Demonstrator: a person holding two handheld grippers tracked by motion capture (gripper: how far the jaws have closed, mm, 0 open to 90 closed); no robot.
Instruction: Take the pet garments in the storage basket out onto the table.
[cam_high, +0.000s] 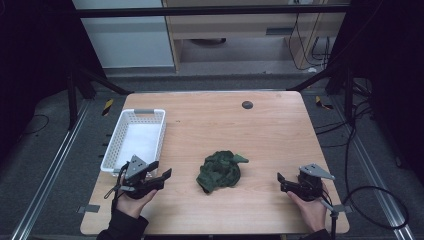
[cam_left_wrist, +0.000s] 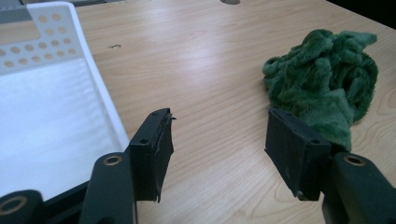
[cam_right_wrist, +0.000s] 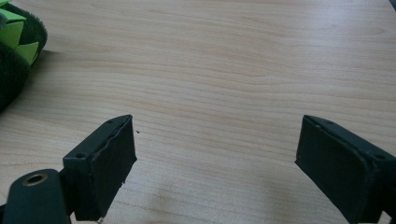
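A crumpled green plush cloth (cam_high: 219, 171) lies on the wooden bench (cam_high: 260, 130), near its middle and toward the near edge, between the two grippers and touching neither. In the right gripper view a lighter green, jagged trim shows on the cloth (cam_right_wrist: 16, 44) at the far left of the frame.

The left gripper (cam_high: 159, 174), held in the person's left hand (cam_high: 134, 200), sits low over the near left part of the bench with its jaws pointing right, toward the cloth. Its jaws stand partly apart, at a middling gap, with bare wood between them and nothing held. In the left gripper view the gripper (cam_left_wrist: 217, 149) has the cloth (cam_left_wrist: 327, 84) just beyond and beside its right jaw, close but apart from it, and a white perforated basket (cam_left_wrist: 100, 107) at the left, its near corner just beside the left jaw.

That white basket (cam_high: 111, 150) stands on the left side of the bench, its long side running near to far, directly beyond the left gripper.

The right gripper (cam_high: 281, 181), held in the right hand (cam_high: 312, 210), is at the near right of the bench, jaws pointing left toward the cloth and well apart from it. Its jaws (cam_right_wrist: 215, 154) are spread wide over bare wood, holding nothing.

A small dark round disc (cam_high: 247, 105) sits at the far middle of the bench.
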